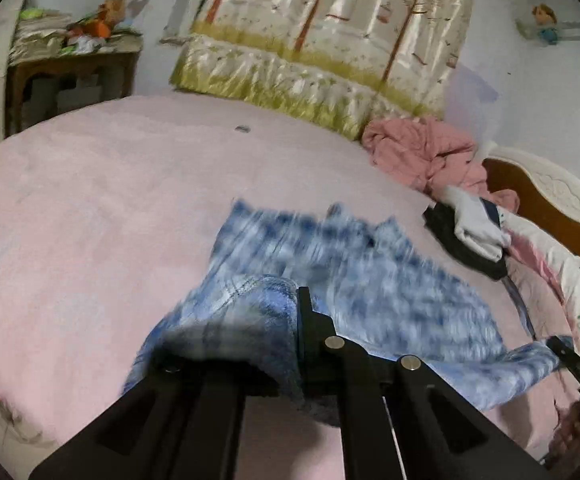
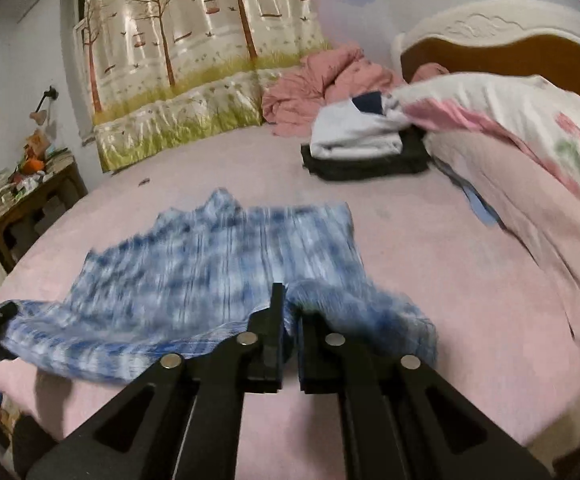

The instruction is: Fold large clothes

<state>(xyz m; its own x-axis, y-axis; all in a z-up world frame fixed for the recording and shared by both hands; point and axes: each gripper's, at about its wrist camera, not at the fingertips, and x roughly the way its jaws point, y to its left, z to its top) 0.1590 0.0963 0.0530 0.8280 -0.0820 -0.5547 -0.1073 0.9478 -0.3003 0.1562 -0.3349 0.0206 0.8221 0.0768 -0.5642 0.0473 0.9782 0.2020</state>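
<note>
A blue and white plaid shirt [image 1: 370,272] lies partly spread on the pink bed [image 1: 90,208], blurred by motion; it also shows in the right wrist view [image 2: 210,256]. My left gripper [image 1: 286,312] is shut on one near corner of the shirt, with cloth draped over its left finger. My right gripper [image 2: 290,312] is shut on the other near corner, cloth pinched between its fingers. Each gripper's tip shows at the edge of the other's view, holding the shirt's hem stretched and lifted above the bed.
A stack of folded clothes, white on black [image 2: 366,148], lies near a floral pillow [image 2: 510,120] and headboard [image 2: 510,44]. A crumpled pink blanket [image 1: 426,152] and tree-print quilt [image 1: 322,40] are at the far side. A cluttered wooden side table [image 1: 70,64] stands beyond the bed.
</note>
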